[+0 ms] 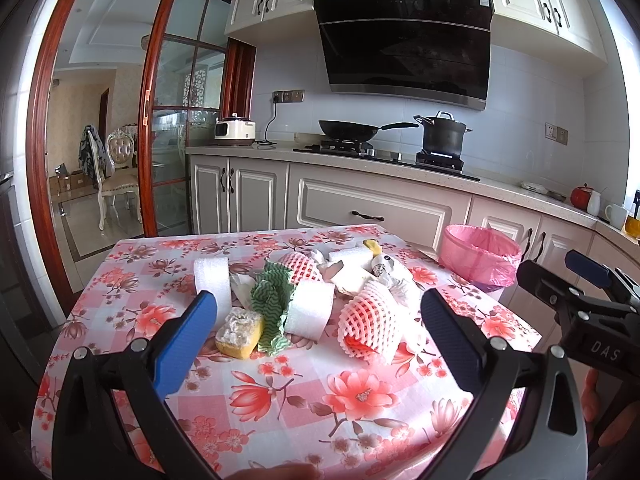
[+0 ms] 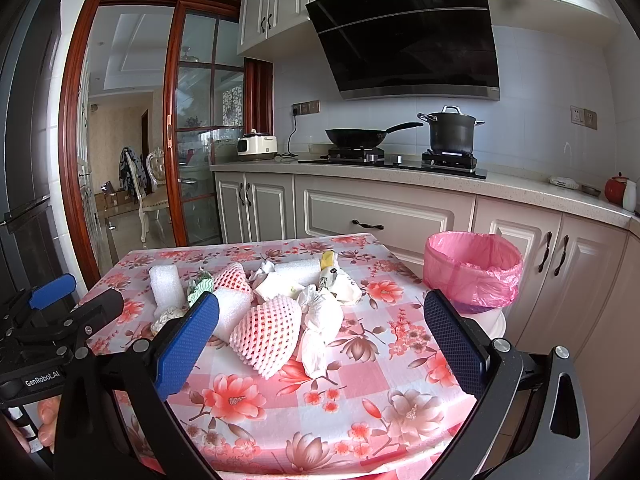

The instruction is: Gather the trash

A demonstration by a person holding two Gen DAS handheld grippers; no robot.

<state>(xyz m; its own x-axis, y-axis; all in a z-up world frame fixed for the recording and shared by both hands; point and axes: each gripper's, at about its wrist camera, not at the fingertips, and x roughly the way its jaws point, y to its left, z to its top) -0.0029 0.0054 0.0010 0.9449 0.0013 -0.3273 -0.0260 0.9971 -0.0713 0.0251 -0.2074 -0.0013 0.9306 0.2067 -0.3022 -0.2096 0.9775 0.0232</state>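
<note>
Both grippers are held wide apart above the near edge of the table (image 1: 132, 256), and nothing is gripped. The left gripper (image 1: 320, 332) is aimed at the middle of the trash heap; the right gripper (image 2: 320, 336) is lined up on the right half of it.

The trash is piled at the table's centre: a pink net sleeve (image 2: 266, 334) nearest, crumpled white paper (image 2: 320, 320) touching it, a white foam roll (image 1: 310, 310), a green cloth (image 1: 272, 300), a yellow sponge (image 1: 239, 333) on the left side, and a second foam roll (image 1: 212, 280) standing upright behind.

The pink-lined bin (image 2: 472, 272) is seen past the table's right edge, lower than the tabletop, well apart from the heap.

Trouble is easily pictured here. The pieces are light and packed together, so 1 closing finger could well nudge a neighbour off the pile or toward the edge. The net sleeve looks springy and could be squeezed out of a shallow pinch. Over the gap to the bin, a loose hold could mean a drop onto the floor. With 2 tools converging on 1 heap, a knock between them is also a risk.
</note>
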